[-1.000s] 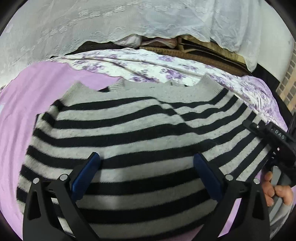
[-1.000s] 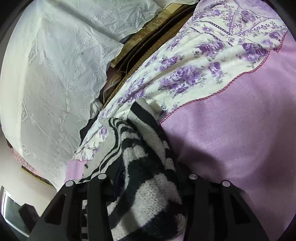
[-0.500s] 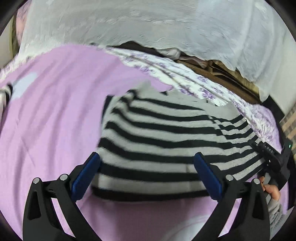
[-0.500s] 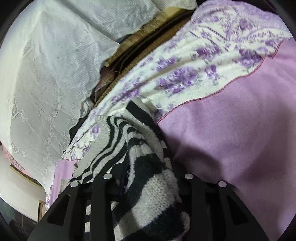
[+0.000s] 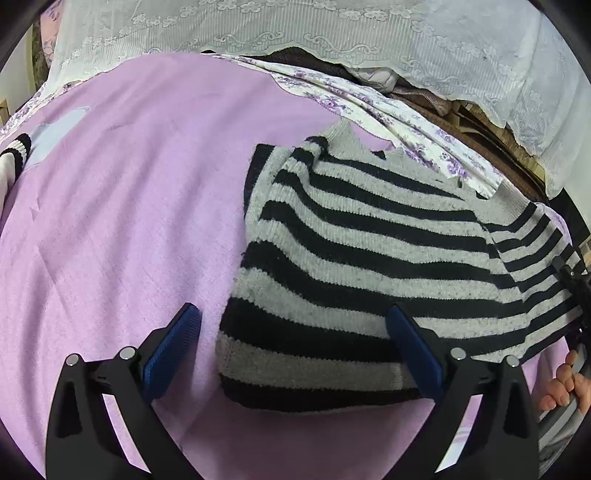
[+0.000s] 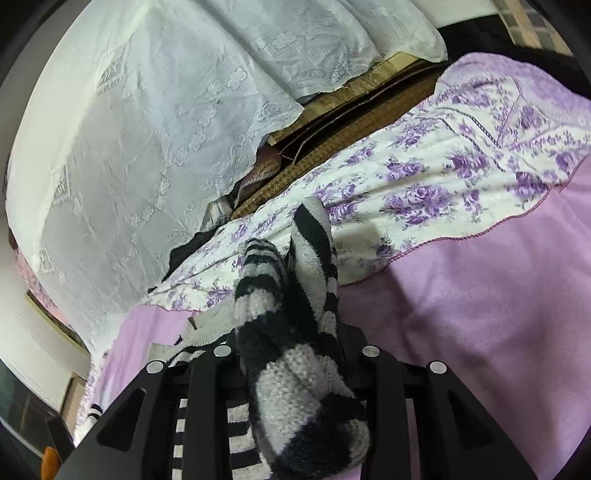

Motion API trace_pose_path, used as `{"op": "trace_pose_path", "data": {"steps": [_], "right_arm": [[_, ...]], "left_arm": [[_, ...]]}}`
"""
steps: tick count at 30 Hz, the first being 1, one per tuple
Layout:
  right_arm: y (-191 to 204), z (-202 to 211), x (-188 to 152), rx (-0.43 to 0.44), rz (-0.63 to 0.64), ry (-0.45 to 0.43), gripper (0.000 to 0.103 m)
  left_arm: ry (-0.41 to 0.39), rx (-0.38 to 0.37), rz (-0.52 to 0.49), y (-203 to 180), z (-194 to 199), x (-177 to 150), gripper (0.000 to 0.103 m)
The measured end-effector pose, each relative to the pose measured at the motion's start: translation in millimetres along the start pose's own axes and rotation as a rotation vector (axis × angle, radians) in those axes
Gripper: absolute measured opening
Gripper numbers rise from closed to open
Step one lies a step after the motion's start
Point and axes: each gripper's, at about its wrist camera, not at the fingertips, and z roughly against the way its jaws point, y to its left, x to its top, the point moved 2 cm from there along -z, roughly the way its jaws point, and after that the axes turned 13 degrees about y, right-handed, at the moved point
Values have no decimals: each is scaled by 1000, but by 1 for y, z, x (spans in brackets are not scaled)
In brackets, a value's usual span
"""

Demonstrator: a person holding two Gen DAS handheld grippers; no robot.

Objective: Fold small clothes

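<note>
A grey and black striped sweater (image 5: 369, 266) lies on the purple bed cover (image 5: 129, 221), folded over with its left edge straight. My left gripper (image 5: 295, 350) is open and empty, its blue pads (image 5: 173, 347) spread just above the sweater's lower left corner. My right gripper (image 6: 291, 354) is shut on a bunched part of the striped sweater (image 6: 295, 314) and holds it up off the bed. The right gripper also shows at the right edge of the left wrist view (image 5: 576, 288), at the sweater's right side.
A floral purple and white sheet (image 6: 443, 177) borders the cover at the back. White lace fabric (image 5: 295, 29) hangs behind it over brown items (image 6: 351, 110). Another striped garment (image 5: 11, 162) lies at the far left edge.
My left gripper has pulled back and to the left, so the sweater now sits to its right. The right gripper has kept its hold and lifted the bunched sweater.
</note>
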Motion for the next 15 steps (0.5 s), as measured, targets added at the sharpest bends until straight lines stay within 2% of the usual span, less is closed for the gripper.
{"op": "trace_pose_path", "data": {"steps": [4,9,11,14,15], "right_arm": [[4,2,-2,5,-7,12,31],[18,8,-3,67,-4,19,30],[28,10,-6,79,15,22,30],[41,11,-11,69,49,21,30],[41,11,-11,74,46,21,30]], "left_arm": [[-51,5,-18,-5,14,-1,99],[-149,9,-83,-19,39,-7,99],[-137,3,-93,-24,37,-4,99],[-83,-85,-79,-41,32,12,98],[-56,-132,-104,-57,32,20,98]]}}
